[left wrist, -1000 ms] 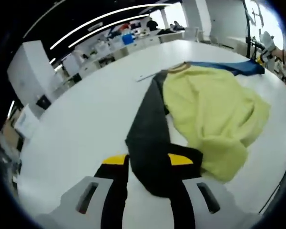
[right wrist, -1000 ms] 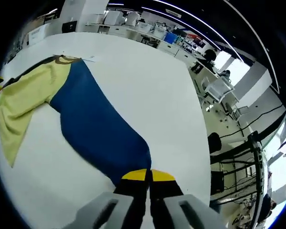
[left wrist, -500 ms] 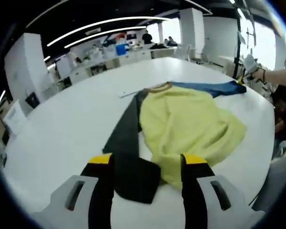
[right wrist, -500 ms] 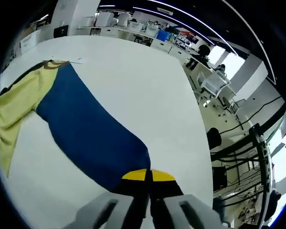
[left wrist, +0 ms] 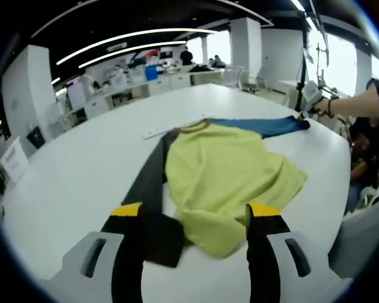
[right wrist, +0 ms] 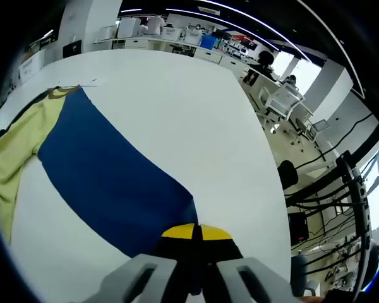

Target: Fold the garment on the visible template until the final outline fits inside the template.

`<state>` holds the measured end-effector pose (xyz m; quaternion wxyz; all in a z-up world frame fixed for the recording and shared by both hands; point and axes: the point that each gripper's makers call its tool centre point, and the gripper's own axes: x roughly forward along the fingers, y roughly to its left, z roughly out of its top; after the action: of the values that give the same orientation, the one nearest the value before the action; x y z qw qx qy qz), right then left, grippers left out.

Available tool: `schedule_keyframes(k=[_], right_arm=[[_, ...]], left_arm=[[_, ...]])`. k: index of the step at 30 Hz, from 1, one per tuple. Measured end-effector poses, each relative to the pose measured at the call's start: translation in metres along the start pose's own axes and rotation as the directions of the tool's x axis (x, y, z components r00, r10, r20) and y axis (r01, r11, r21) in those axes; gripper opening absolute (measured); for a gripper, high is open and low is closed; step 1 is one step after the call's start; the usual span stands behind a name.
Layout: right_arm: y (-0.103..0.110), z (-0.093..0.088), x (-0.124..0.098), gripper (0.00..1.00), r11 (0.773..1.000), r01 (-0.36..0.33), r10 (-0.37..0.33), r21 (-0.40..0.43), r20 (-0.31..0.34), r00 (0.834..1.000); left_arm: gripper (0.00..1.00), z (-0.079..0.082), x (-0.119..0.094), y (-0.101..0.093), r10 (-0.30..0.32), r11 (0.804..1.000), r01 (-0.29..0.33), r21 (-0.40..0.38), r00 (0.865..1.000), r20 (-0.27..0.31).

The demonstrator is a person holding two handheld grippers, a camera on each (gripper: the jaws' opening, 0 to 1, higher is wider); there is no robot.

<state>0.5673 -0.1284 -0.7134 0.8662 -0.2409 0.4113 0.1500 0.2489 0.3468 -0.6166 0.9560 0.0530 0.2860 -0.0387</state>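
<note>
Right gripper point(right wrist: 196, 232) jaws clamp the blue sleeve point(right wrist: 114, 183), running lower centre to upper left; left gripper point(left wrist: 192, 218) jaws parted above the black sleeve point(left wrist: 153, 208) on the bench point(left wrist: 82, 170).

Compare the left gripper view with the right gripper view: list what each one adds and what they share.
Left gripper view: the open left gripper over the yellow cloth garment's hem, and a person's forearm. Right gripper view: white office chairs beyond the white table. Shared: the garment's blue sleeve, pinched at its end by the shut right gripper.
</note>
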Motion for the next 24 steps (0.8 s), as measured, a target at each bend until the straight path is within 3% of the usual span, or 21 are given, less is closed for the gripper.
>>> schedule_keyframes(k=[6,11,16,24], right_arm=[[-0.008,-0.010,0.002,0.00,1.000,0.007,-0.006,0.028,-0.032,0.999],[-0.013,-0.010,-0.002,0.00,0.998,0.008,-0.007,0.068,-0.016,1.000],[-0.009,-0.006,-0.013,0.14,0.996,-0.028,0.028,0.082,0.006,1.000],[0.007,-0.001,-0.034,0.22,0.993,-0.103,0.100,0.063,0.050,0.994]], left_arm=[[0.65,0.002,-0.002,-0.006,-0.012,1.000,0.012,0.007,1.000,-0.005],[0.67,0.004,-0.003,-0.007,-0.008,1.000,0.008,0.003,1.000,0.001],[0.68,0.005,-0.003,-0.012,-0.017,1.000,0.017,0.012,1.000,-0.004],[0.68,0.009,-0.005,-0.017,-0.024,0.999,0.024,0.023,1.000,0.005]])
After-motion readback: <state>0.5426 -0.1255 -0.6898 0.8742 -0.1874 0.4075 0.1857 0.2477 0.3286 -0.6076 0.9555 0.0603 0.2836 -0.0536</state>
